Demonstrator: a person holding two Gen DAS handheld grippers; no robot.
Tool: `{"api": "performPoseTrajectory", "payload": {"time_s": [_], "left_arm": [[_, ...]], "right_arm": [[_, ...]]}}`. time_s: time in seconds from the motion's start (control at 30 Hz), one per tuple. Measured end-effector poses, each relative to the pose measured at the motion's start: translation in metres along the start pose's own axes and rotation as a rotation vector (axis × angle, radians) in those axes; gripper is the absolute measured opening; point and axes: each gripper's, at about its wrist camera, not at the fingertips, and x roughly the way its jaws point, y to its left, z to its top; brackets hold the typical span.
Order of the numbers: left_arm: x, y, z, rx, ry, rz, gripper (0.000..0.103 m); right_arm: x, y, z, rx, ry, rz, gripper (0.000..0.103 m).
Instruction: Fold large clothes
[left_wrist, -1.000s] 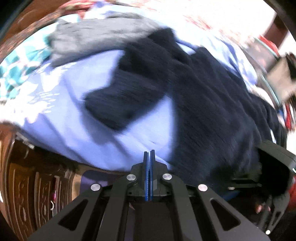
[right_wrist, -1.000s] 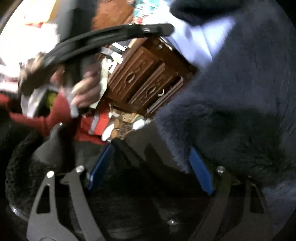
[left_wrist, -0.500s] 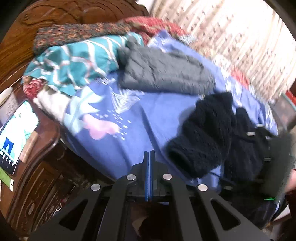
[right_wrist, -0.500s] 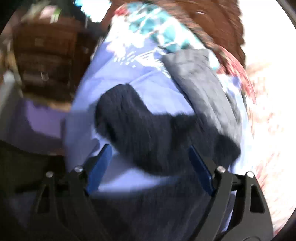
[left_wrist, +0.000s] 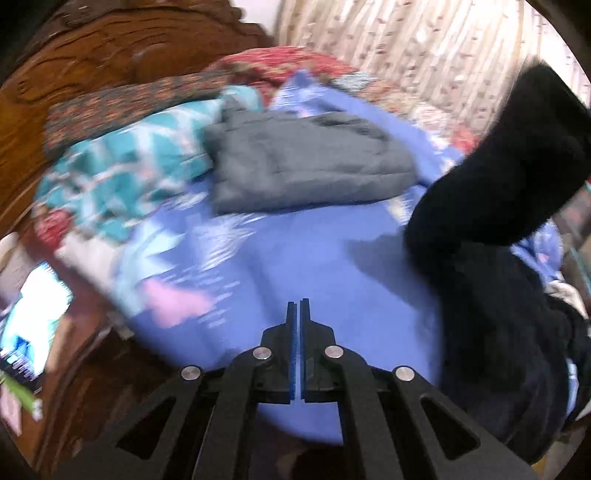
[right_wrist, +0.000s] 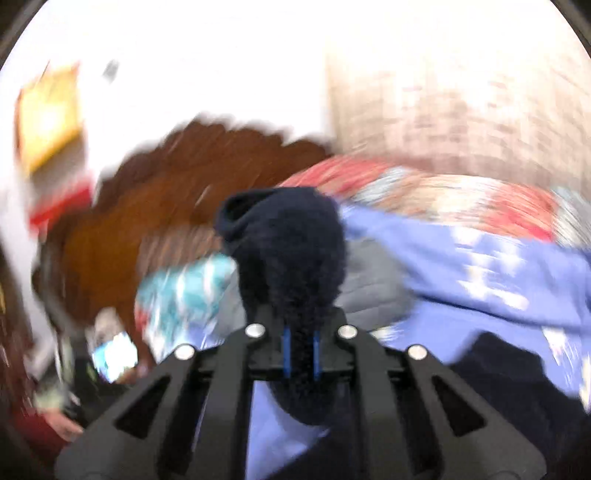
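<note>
Mostly blurred; navy fleece garment hides right hand-held gripper pads.

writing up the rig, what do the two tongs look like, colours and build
Both look alike. The left tongs are matte black, with flat angular arms that have triangular cut-outs, round silver bolt heads at the joints, and thin blue pads on the inner faces. The right tongs show the same black frame, silver bolts and blue pads. No cables or markings show.

Blur: I see motion smear in both views, heavier on the right wrist.
Glare: wall blown out white.
Edges: fisheye bending, dark corners.
</note>
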Motion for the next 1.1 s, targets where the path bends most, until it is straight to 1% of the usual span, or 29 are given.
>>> {"api": "performPoseTrajectory", "payload": {"time_s": [0.07, 0.13, 0.17, 0.2, 0.23, 0.27, 0.3, 0.37, 0.4, 0.43, 0.47, 0.5, 0.57, 0.6, 0.63, 0.67, 0.7, 0.77, 0.83, 0.87, 0.9, 0.93, 0.97, 1.0, 1.03, 1.07, 1.1], "left_arm": [[0.018, -0.035, 0.016, 0.016, 0.024, -0.058, 0.024], [0.037, -0.074, 0.031, 0.072, 0.052, -0.089, 0.024], [0.048, -0.097, 0.038, 0.106, 0.053, -0.104, 0.024], [0.058, -0.118, 0.045, 0.137, 0.055, -0.117, 0.024], [0.064, -0.134, 0.048, 0.156, 0.061, -0.122, 0.024], [0.075, -0.156, 0.054, 0.181, 0.074, -0.131, 0.024], [0.085, -0.175, 0.059, 0.208, 0.085, -0.147, 0.024], [0.103, -0.204, 0.067, 0.252, 0.099, -0.153, 0.025], [0.109, -0.211, 0.068, 0.265, 0.108, -0.149, 0.025], [0.122, -0.227, 0.073, 0.284, 0.135, -0.157, 0.025], [0.13, -0.237, 0.075, 0.295, 0.154, -0.166, 0.025], [0.141, -0.25, 0.079, 0.318, 0.172, -0.164, 0.025], [0.16, -0.271, 0.087, 0.375, 0.201, -0.159, 0.025], [0.169, -0.28, 0.089, 0.398, 0.221, -0.162, 0.025], [0.185, -0.292, 0.092, 0.425, 0.269, -0.163, 0.025], [0.194, -0.297, 0.092, 0.431, 0.295, -0.162, 0.025], [0.199, -0.302, 0.093, 0.432, 0.309, -0.166, 0.025], [0.206, -0.31, 0.088, 0.444, 0.322, -0.192, 0.025], [0.211, -0.314, 0.08, 0.467, 0.33, -0.18, 0.025], [0.216, -0.314, 0.075, 0.471, 0.34, -0.171, 0.025], [0.222, -0.314, 0.071, 0.464, 0.355, -0.163, 0.025], [0.226, -0.313, 0.068, 0.454, 0.37, -0.156, 0.025], [0.229, -0.312, 0.067, 0.446, 0.379, -0.15, 0.025], [0.229, -0.31, 0.066, 0.438, 0.38, -0.143, 0.025], [0.228, -0.31, 0.067, 0.432, 0.376, -0.144, 0.025], [0.227, -0.309, 0.069, 0.423, 0.369, -0.15, 0.025], [0.225, -0.307, 0.071, 0.412, 0.361, -0.153, 0.025]], "right_arm": [[-0.039, -0.058, -0.011, 0.106, -0.017, -0.099, 0.009], [-0.069, -0.106, -0.035, 0.202, -0.013, -0.202, 0.013], [-0.086, -0.128, -0.052, 0.256, -0.018, -0.261, 0.031], [-0.107, -0.15, -0.072, 0.311, -0.029, -0.332, 0.052], [-0.126, -0.169, -0.092, 0.357, -0.048, -0.409, 0.087], [-0.138, -0.182, -0.107, 0.383, -0.057, -0.456, 0.089], [-0.156, -0.201, -0.13, 0.437, -0.037, -0.513, 0.089], [-0.175, -0.221, -0.162, 0.545, -0.034, -0.548, 0.089], [-0.182, -0.228, -0.171, 0.586, -0.039, -0.552, 0.089], [-0.189, -0.233, -0.181, 0.626, -0.041, -0.543, 0.089], [-0.191, -0.238, -0.187, 0.642, -0.034, -0.529, 0.089], [-0.189, -0.242, -0.189, 0.641, -0.006, -0.513, 0.089], [-0.176, -0.242, -0.183, 0.576, 0.044, -0.509, 0.089], [-0.161, -0.241, -0.173, 0.502, 0.083, -0.511, 0.089], [-0.15, -0.243, -0.164, 0.458, 0.112, -0.513, 0.089], [-0.133, -0.246, -0.155, 0.416, 0.157, -0.497, 0.089], [-0.114, -0.254, -0.151, 0.382, 0.205, -0.487, 0.089], [-0.071, -0.264, -0.141, 0.286, 0.288, -0.514, 0.089], [-0.039, -0.283, -0.139, 0.242, 0.366, -0.529, 0.089], [-0.021, -0.293, -0.141, 0.236, 0.413, -0.524, 0.088], [-0.006, -0.302, -0.144, 0.239, 0.461, -0.49, 0.085], [0.012, -0.31, -0.148, 0.248, 0.537, -0.434, 0.064], [0.026, -0.315, -0.151, 0.257, 0.607, -0.4, 0.013], [0.034, -0.315, -0.149, 0.265, 0.639, -0.367, 0.005], [0.035, -0.309, -0.135, 0.241, 0.6, -0.322, 0.005], [0.028, -0.294, -0.107, 0.173, 0.516, -0.276, 0.005], [0.019, -0.283, -0.088, 0.13, 0.452, -0.25, 0.005]]}}
